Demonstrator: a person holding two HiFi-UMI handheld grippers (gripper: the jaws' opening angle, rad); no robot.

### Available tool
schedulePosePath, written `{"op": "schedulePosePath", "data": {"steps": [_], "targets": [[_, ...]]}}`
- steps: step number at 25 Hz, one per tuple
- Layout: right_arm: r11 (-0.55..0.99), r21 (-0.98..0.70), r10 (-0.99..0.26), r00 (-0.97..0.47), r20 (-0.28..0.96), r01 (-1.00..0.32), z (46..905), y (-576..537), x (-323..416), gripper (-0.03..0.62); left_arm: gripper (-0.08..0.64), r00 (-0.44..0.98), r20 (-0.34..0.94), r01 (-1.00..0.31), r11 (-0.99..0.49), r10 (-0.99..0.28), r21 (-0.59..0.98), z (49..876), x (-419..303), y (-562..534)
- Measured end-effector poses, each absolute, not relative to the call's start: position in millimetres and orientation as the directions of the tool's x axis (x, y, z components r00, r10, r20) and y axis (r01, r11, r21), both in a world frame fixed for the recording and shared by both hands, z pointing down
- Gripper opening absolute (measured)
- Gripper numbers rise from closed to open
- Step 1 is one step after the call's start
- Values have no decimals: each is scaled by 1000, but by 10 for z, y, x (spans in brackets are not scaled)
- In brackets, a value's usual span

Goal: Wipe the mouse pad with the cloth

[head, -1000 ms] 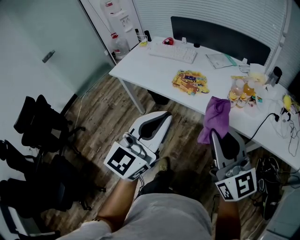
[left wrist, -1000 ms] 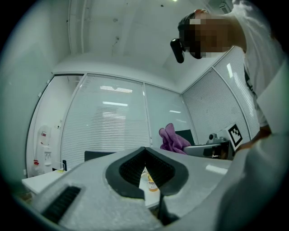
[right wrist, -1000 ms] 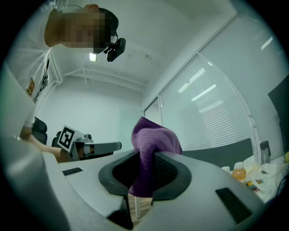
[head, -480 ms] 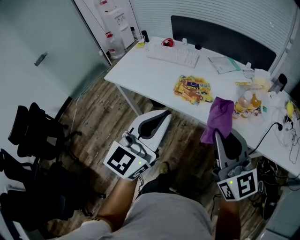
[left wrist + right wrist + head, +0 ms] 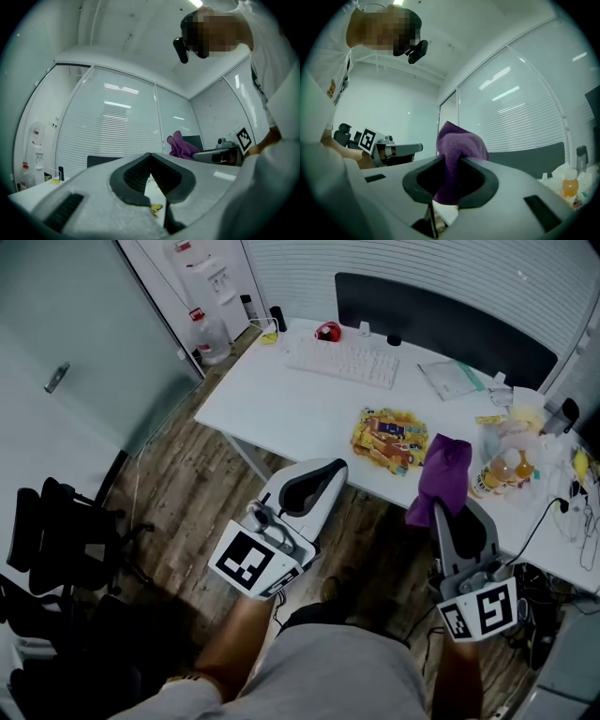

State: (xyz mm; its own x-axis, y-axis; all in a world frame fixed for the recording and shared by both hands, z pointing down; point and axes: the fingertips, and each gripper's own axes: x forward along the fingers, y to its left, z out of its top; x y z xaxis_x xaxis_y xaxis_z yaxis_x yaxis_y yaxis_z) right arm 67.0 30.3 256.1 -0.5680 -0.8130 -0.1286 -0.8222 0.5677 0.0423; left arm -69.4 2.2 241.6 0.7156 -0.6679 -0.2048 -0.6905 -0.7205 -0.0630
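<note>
From the head view the tips of the right gripper [image 5: 439, 510] are lost behind the cloth [image 5: 441, 474]. Its own view settles it: the two jaws are pressed onto the purple fabric, which bunches in a soft, creased lump above them while a fold hangs down through the gap below. The cloth looks thick and fuzzy, deep violet, with no print.

It is held up in the air in front of the desk [image 5: 281, 399]. From above it overlaps the right edge of the mouse pad [image 5: 386, 437], and I can't tell whether it is over the desk yet or short of it.

The pad lies flat near the desk's front edge, a yellow mat crowded with coloured figures too blurred to read. The keyboard [image 5: 342, 360] sits well behind it, and the bottles [image 5: 506, 470] of orange drink stand off to its right.

The left gripper [image 5: 330, 467] hangs beside the right one, lower left of the pad. Its jaws are closed tip to tip with nothing between them — only a sliver of desk shows through the hollow behind the tips. The desk's right end runs out of the picture, and the clutter there is hard to sort out. The black chairs [image 5: 52, 540] at the left are mostly shadow.
</note>
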Motion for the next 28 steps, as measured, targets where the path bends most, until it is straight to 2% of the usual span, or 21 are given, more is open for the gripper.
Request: {"op": "schedulePosePath", "data": {"steps": [15,28], "targets": [[496,56,-860,-499,-109,-867,2600,-372,376,69,14,770,-196,-627,-777,-607,-60,2510,-996,-697],[512,85,-850,-519,-90,-855,2666,-730,474,69,14,758,-169,-645,-763,-630,-45,2614,-871,-1039]]}}
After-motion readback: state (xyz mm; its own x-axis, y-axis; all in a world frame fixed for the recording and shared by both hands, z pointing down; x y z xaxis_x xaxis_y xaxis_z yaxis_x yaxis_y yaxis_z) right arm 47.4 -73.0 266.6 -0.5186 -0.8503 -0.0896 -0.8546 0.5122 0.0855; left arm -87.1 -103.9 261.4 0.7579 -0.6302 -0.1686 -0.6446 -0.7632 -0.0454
